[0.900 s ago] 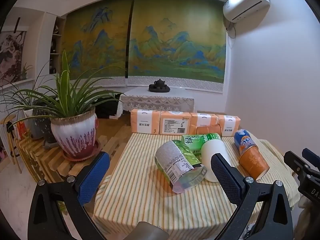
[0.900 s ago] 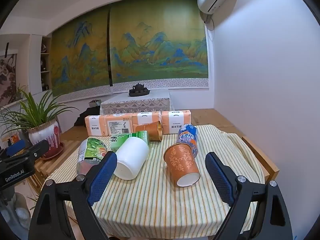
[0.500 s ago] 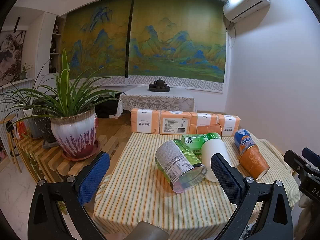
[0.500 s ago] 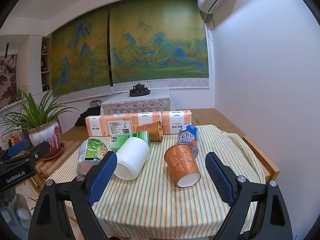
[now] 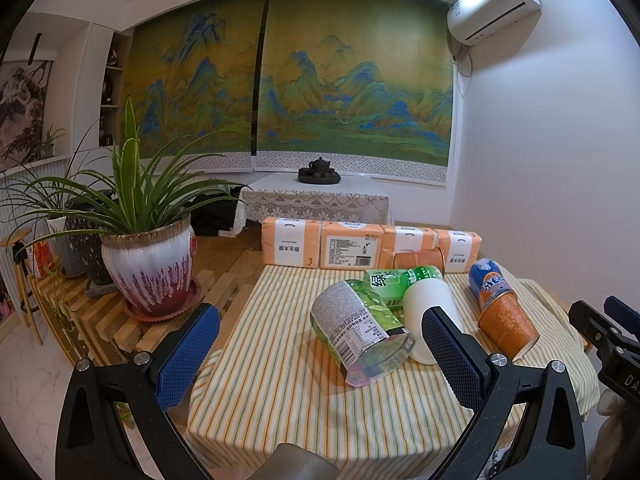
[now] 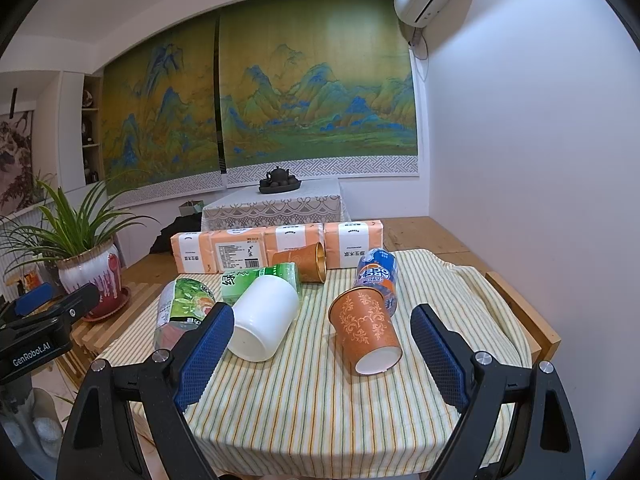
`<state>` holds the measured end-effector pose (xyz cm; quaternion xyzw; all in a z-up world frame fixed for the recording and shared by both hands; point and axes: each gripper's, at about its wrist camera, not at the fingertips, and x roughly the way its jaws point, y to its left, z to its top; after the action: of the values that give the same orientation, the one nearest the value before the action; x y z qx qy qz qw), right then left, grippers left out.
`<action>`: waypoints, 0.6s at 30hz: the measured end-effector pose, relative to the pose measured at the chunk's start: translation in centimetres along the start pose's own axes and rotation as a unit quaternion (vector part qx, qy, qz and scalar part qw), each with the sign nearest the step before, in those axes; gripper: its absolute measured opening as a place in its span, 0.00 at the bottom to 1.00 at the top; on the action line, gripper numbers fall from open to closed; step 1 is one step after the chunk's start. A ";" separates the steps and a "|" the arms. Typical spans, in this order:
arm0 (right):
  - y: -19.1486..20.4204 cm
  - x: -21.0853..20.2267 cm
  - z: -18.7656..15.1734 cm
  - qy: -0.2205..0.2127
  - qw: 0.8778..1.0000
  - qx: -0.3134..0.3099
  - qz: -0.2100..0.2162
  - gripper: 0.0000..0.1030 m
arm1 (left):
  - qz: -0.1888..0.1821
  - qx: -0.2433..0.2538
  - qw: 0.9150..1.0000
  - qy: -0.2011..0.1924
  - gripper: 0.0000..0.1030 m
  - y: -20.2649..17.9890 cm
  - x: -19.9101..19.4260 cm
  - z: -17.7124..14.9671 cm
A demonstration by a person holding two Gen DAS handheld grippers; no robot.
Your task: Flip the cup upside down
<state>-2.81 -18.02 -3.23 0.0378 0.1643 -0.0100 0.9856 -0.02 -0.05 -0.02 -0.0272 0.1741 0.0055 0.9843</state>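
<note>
An orange patterned paper cup (image 6: 366, 330) lies on its side on the striped tablecloth, mouth toward me; it also shows in the left wrist view (image 5: 505, 326). A white cup (image 6: 264, 322) lies on its side to its left, seen in the left wrist view (image 5: 430, 304) too. A second orange cup (image 6: 300, 261) lies at the back. My right gripper (image 6: 320, 354) is open and empty, in front of the cups. My left gripper (image 5: 320, 356) is open and empty, facing the green snack can (image 5: 358, 334).
A blue-orange soda can (image 6: 378, 274) lies behind the orange cup. A green box (image 6: 256, 280) and orange tissue packs (image 6: 276, 246) lie behind. A potted plant (image 5: 150, 264) stands on a slatted bench at the left. The table's wooden edge (image 6: 520, 312) runs at the right.
</note>
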 end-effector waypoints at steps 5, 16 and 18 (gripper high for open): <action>-0.1 0.0 0.0 0.001 1.000 0.001 0.002 0.85 | -0.001 0.000 1.000 0.000 0.99 0.0 0.0 0.0; -0.1 0.4 0.0 0.007 1.000 -0.001 0.006 0.85 | -0.012 0.003 1.000 0.016 0.99 0.6 1.4 0.1; -0.4 0.7 0.2 0.012 1.000 0.000 0.010 0.85 | -0.013 0.008 1.000 0.020 0.99 0.7 1.7 0.4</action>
<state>-2.08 -18.42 -3.35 0.0393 0.1757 0.0004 0.9837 1.75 0.66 -0.24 -0.0213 0.1937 -0.0093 0.9808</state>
